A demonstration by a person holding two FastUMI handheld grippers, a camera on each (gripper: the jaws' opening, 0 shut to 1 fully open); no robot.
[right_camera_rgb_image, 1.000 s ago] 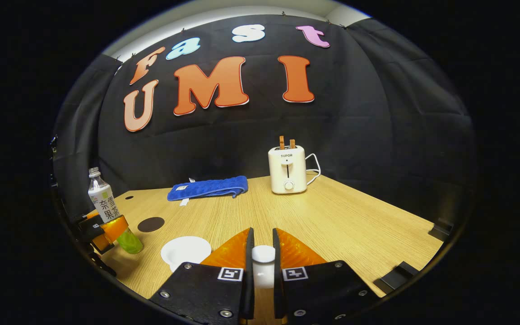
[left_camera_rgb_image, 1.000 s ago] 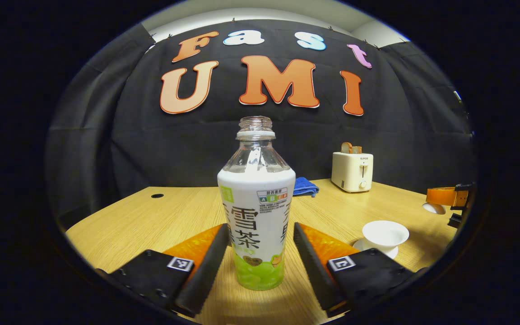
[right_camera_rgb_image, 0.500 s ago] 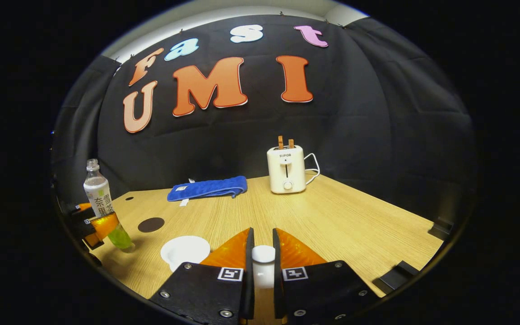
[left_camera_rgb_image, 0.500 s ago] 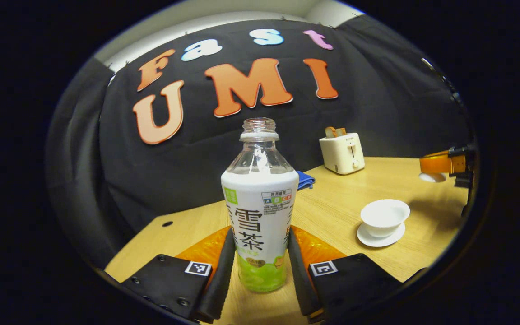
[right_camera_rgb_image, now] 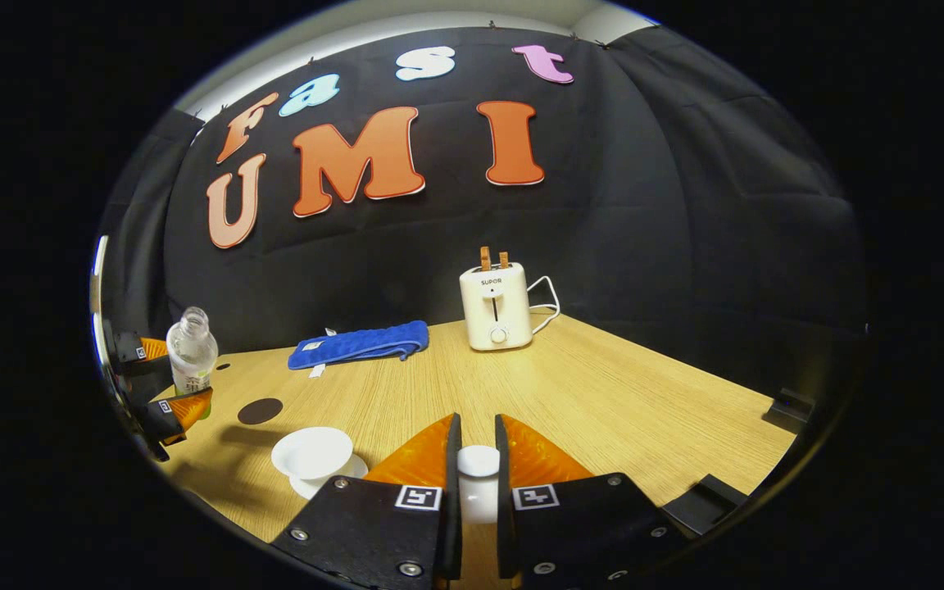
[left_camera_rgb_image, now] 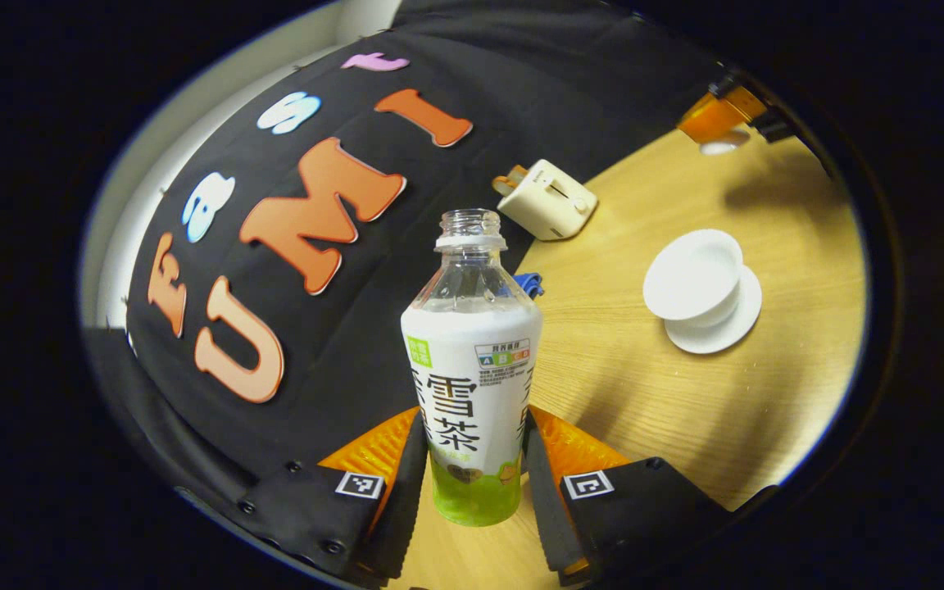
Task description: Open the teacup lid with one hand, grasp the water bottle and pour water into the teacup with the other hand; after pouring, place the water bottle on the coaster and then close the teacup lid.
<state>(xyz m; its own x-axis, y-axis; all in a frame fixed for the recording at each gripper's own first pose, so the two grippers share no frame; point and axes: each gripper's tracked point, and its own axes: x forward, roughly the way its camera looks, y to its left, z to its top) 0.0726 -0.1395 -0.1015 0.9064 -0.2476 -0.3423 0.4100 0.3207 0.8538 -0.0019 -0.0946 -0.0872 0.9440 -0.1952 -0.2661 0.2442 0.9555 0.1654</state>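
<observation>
My left gripper (left_camera_rgb_image: 472,483) is shut on the uncapped water bottle (left_camera_rgb_image: 470,385), a clear bottle with a white and green label, held off the table and tilted toward the teacup. The white teacup (left_camera_rgb_image: 695,274) stands open on its saucer (left_camera_rgb_image: 726,324) to the right. In the right gripper view the bottle (right_camera_rgb_image: 191,352) leans in the left gripper (right_camera_rgb_image: 162,381) at far left, above and left of the teacup (right_camera_rgb_image: 312,453). My right gripper (right_camera_rgb_image: 477,483) is shut on the white knob of the teacup lid (right_camera_rgb_image: 478,485), held over the table. The dark round coaster (right_camera_rgb_image: 260,410) lies behind the cup.
A cream toaster (right_camera_rgb_image: 495,307) with toast stands at the back of the wooden table (right_camera_rgb_image: 603,401), its cord trailing right. A folded blue cloth (right_camera_rgb_image: 353,344) lies left of it. The right gripper holding the lid (left_camera_rgb_image: 722,123) appears beyond the cup in the left gripper view.
The left gripper closed on the bottle, lifted it and tilted it toward the teacup while moving nearer to it. The right gripper kept hold of the lid, almost still.
</observation>
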